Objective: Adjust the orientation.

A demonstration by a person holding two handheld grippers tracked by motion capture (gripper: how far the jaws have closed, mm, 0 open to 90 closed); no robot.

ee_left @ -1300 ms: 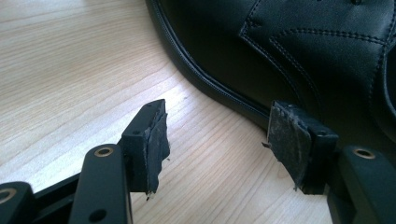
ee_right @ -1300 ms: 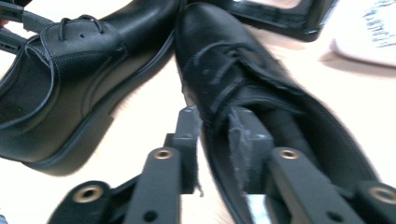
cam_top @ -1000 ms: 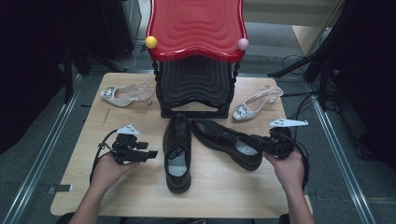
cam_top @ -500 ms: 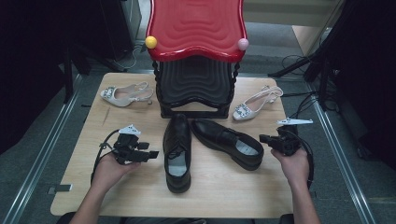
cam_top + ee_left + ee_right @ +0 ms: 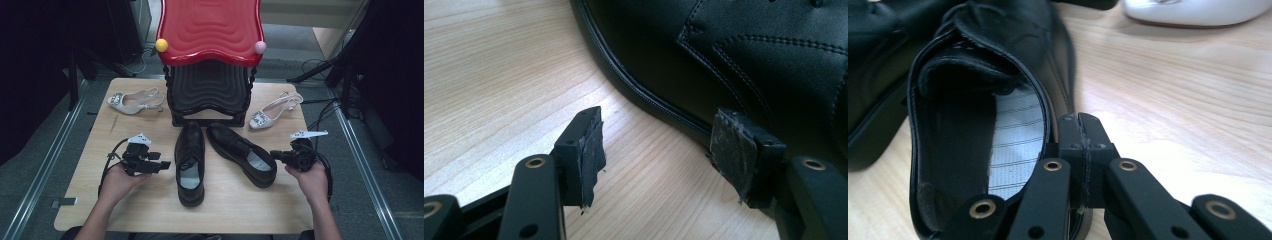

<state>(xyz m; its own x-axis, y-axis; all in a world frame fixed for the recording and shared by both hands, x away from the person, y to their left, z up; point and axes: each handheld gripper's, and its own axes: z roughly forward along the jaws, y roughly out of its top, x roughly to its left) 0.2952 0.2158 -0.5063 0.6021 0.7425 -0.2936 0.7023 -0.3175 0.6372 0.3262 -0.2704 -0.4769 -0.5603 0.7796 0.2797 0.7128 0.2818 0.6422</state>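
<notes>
Right gripper (image 5: 278, 155): fingers pressed together, empty, at heel of angled shoe (image 5: 241, 152), surface center, 3 o'clock of straight shoe (image 5: 190, 161). Left gripper (image 5: 162, 164): fingers apart beside straight shoe. Risk: closed fingers shove heel, skewing pair.

My left gripper (image 5: 161, 164) is black, with a pale three-cornered plate on top and a black cable looping back from it. Its worn grey pads (image 5: 730, 152) sit on black jaws with brass-ringed screw holes. My right gripper (image 5: 274, 155) matches it. My forearms are bare.
</notes>
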